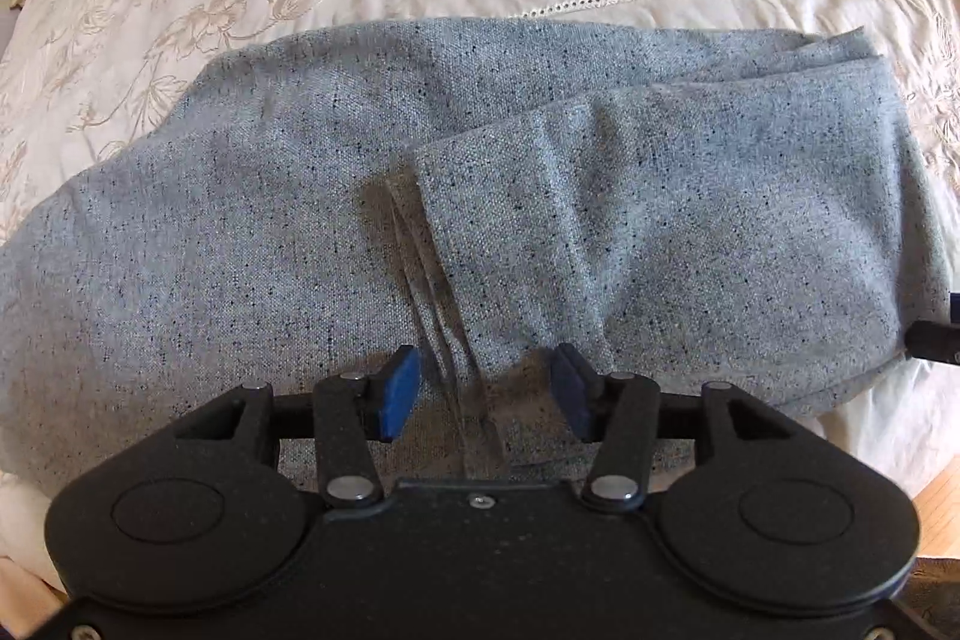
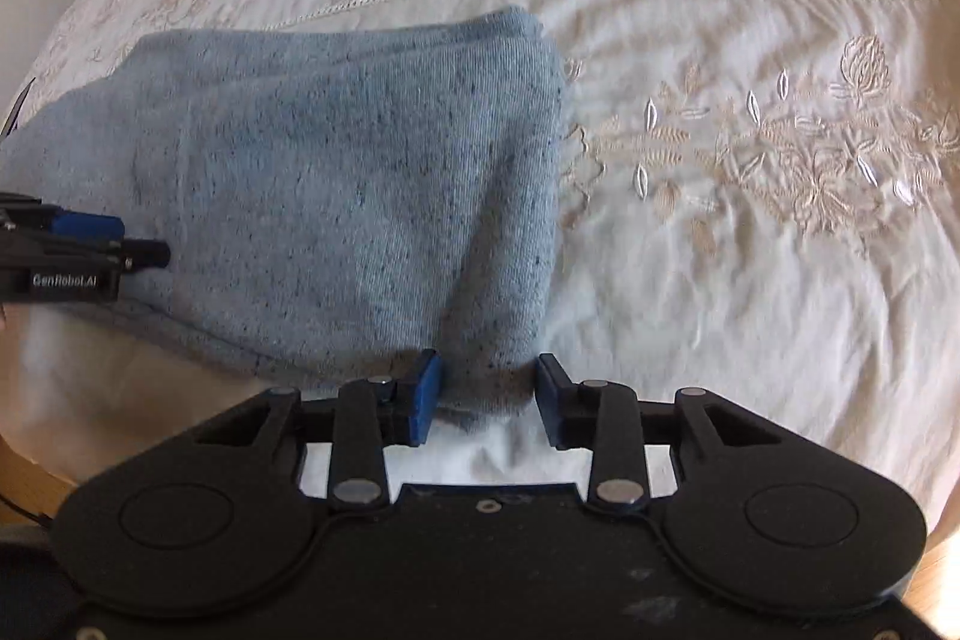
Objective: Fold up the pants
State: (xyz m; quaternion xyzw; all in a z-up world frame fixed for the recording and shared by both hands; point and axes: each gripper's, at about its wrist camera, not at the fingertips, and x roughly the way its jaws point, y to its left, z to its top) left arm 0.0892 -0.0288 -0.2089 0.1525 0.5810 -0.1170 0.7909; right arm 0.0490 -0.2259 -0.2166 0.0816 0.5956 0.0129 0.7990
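Both my left hand-held gripper (image 1: pixel 486 388) and right hand-held gripper (image 2: pixel 489 394) gape open over the folded pants (image 1: pixel 420 196) ahead on the bed (image 2: pixel 750 280).

The left gripper (image 1: pixel 486 388) is held low and level, pointed forward, with its jaws spread apart. The blue pads (image 1: pixel 397 391) are seen angled outward on the black linkage arms, well apart from each other. Nothing is clamped between them.

The right gripper (image 2: pixel 489 394) is likewise held low, pointed forward, jaws parted. Its blue pads (image 2: pixel 425 397) are set somewhat closer together than those of the left. Whether anything is pinched there cannot be told.

In the right wrist view, the left gripper (image 2: pixel 129 244) is seen at the far left edge, side-on, its fingers reaching rightward. The two grippers are held side by side, near one another.
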